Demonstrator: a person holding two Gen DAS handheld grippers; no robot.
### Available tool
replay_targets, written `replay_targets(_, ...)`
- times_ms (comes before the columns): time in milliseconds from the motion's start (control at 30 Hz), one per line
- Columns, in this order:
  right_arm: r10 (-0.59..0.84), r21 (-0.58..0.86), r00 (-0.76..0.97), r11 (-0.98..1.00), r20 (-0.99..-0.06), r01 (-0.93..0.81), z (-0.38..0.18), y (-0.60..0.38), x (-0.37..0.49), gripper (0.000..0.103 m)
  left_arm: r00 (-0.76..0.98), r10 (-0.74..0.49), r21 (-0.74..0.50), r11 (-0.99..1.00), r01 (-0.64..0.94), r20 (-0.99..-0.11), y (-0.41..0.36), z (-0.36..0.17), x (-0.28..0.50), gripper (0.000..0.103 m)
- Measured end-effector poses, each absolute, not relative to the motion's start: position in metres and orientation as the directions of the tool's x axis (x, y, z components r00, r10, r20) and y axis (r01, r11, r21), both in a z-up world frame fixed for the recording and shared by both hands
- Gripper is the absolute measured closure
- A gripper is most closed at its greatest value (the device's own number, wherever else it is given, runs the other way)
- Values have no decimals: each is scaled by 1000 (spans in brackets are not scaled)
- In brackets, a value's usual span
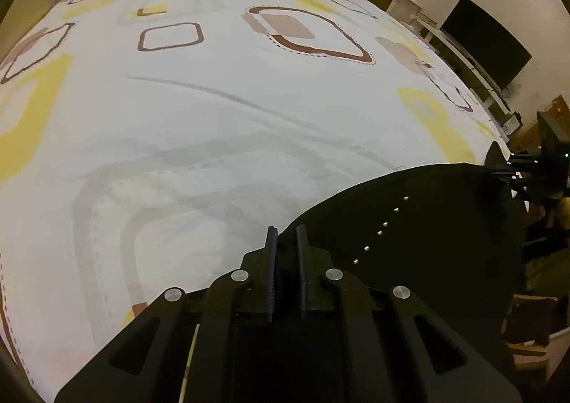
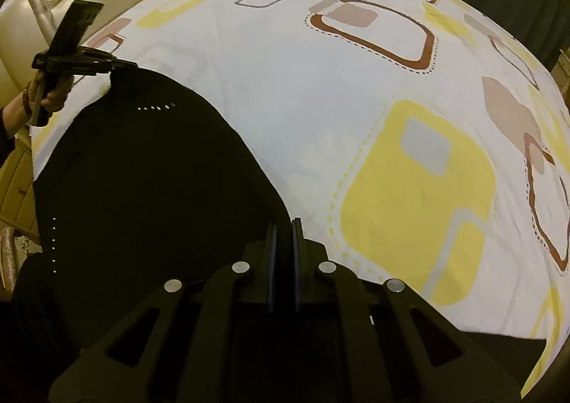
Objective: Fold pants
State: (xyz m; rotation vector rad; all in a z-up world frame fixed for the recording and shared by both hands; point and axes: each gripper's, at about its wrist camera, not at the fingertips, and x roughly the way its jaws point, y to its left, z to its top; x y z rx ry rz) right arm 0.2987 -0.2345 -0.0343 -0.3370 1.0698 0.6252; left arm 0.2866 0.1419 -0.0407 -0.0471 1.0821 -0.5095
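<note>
Black pants (image 2: 142,189) held up at my edge of the bed (image 1: 213,118).

My left gripper (image 1: 286,235) and right gripper (image 2: 284,228) each pinch a corner; the cloth looks soft and limp, so I judge edges the best hold.

black pants (image 2: 142,189), white sheet (image 1: 213,118), yellow-brown squares

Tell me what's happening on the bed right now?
A person holds tongs in each hand, folding black pants on a patterned bedsheet. The left tongs and the right tongs are each shut on a corner of the pants' edge, stretching it between them. The rest drapes toward the bed's near side.
</note>
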Motion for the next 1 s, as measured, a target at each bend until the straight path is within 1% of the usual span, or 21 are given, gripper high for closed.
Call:
replay_targets(33,310,42,331,782,-891,-621,-35,-232,298,96,363,-424,-286,882,375,-830,143,-41,286,89)
replay_targets(67,310,42,328,782,-892,-622,-36,-230,297,96,366,-413,-274,886,375,-834,143,-41,286,79)
replay_targets(100,304,37,328,781,-895,-623,-38,-229,296,96,376,-392,-246,892,379,-840,143,-42,285,59)
replay_targets(167,302,41,322,783,-897,-621,-41,-232,299,96,389,-361,-209,901,380,-847,142,-46,286,35)
replay_targets(300,312,59,315,788,-896,-613,-45,-234,306,96,353,-369,-225,894,387,-860,144,-58,293,34)
replay_targets(333,314,64,311,789,-897,-611,-46,-235,307,96,336,-370,-235,895,379,-866,145,-62,296,36)
replay_targets(367,311,61,312,789,-898,-611,-46,-235,307,96,319,-374,-250,895,369,-871,145,-66,299,51)
replay_targets(400,310,59,313,789,-898,-611,-47,-235,308,96,294,-362,-252,901,352,-885,145,-72,303,73)
replay_targets(467,308,56,316,790,-897,-611,-47,-233,308,96,283,-346,-244,908,341,-894,147,-78,304,93)
replay_targets(567,307,47,333,794,-891,-606,-44,-234,306,96,316,-361,-246,904,350,-878,148,-69,300,96)
replay_targets(733,328,30,395,800,-858,-599,-26,-240,287,96,401,-400,-267,899,348,-824,154,-32,281,97)
replay_targets(867,334,-6,457,803,-824,-596,-5,-246,257,96,461,-432,-275,888,370,-775,158,8,249,97)
replay_targets(1000,339,-41,517,806,-786,-590,11,-254,220,95,494,-457,-294,879,375,-740,161,32,213,97)
